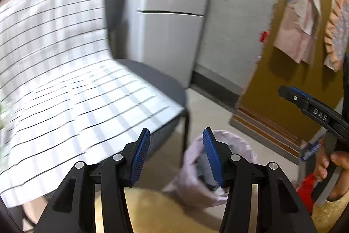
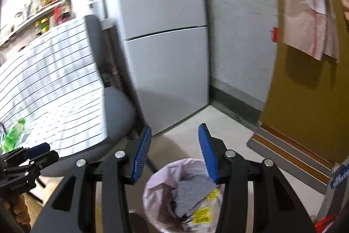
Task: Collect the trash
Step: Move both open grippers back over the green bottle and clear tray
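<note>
I count one trash bin, lined with a pale pink bag, on the floor below my two claws. Beside it stands one grey chair draped with one checked cloth, then one white fridge in the corner and one mustard-coloured door with cloths hung on it.

My left claw stands about half open, its blue pads parted with nothing between them; they touch nothing, and the bin shows in the gap behind them. My right claw is parted about as far, also empty, hanging just above the bin's rim.

The right wrist view looks straight into the bin: a grey spongy slab and a clear wrapper with yellow labels lie inside. It also shows a wall shelf of jars and bottles, a white paper roll, a green wrapper on the cloth, and my left claw at the left edge.

The left wrist view is blurred; there the bin's contents are unclear. Only it shows my right hand gripping the other claw's handle, one finger of that claw reaching in from the right, and something red below the hand.
</note>
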### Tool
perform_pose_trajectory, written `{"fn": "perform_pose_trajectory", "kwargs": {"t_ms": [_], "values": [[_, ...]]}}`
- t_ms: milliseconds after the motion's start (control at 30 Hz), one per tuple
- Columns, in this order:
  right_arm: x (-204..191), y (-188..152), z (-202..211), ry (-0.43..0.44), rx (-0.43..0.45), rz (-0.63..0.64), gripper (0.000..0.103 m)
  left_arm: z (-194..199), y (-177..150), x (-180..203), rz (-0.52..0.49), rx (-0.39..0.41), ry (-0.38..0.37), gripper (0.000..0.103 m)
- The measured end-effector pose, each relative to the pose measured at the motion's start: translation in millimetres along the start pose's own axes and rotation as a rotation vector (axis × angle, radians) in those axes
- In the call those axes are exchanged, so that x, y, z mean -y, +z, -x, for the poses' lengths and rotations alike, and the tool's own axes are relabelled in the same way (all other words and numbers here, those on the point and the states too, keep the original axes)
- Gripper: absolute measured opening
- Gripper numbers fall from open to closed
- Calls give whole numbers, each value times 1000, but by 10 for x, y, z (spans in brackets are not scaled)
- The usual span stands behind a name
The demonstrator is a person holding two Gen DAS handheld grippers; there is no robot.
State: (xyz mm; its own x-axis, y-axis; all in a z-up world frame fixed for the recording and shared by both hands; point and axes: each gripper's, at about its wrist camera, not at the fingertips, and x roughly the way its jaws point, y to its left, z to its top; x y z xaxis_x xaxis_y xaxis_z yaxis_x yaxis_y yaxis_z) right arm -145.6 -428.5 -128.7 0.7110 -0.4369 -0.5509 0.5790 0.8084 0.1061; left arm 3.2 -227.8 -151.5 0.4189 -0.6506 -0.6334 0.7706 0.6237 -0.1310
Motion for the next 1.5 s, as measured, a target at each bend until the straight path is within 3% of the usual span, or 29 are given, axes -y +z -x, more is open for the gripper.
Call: {"fn": "perform_pose_trajectory", "kwargs": {"t_ms": [367,733,967,1033,1067,1267,1500], "values": [[-1124,44,-18,214,-33,187,45,703,-315,-932,184,45,266,58],[-2529,80,-108,439,-50,379,45,1827,-765,-2112,416,107,690,65],[-3467,-92,-333,535,-103,461,46,2147,-995,-2645,494,102,843,66],[-3723,-154,-460,568,-144,475,39,2176,-1062,-2795,509,86,894,66],[-3821,-182,-508,578,-163,477,34,2190,-1093,-2858,519,80,906,66],[-4431,-360,-886,617,-266,456,32,2170,-1182,-2981,553,77,884,66],[-4705,-523,-1229,602,-376,428,26,2014,-1126,-3016,537,66,865,66]]}}
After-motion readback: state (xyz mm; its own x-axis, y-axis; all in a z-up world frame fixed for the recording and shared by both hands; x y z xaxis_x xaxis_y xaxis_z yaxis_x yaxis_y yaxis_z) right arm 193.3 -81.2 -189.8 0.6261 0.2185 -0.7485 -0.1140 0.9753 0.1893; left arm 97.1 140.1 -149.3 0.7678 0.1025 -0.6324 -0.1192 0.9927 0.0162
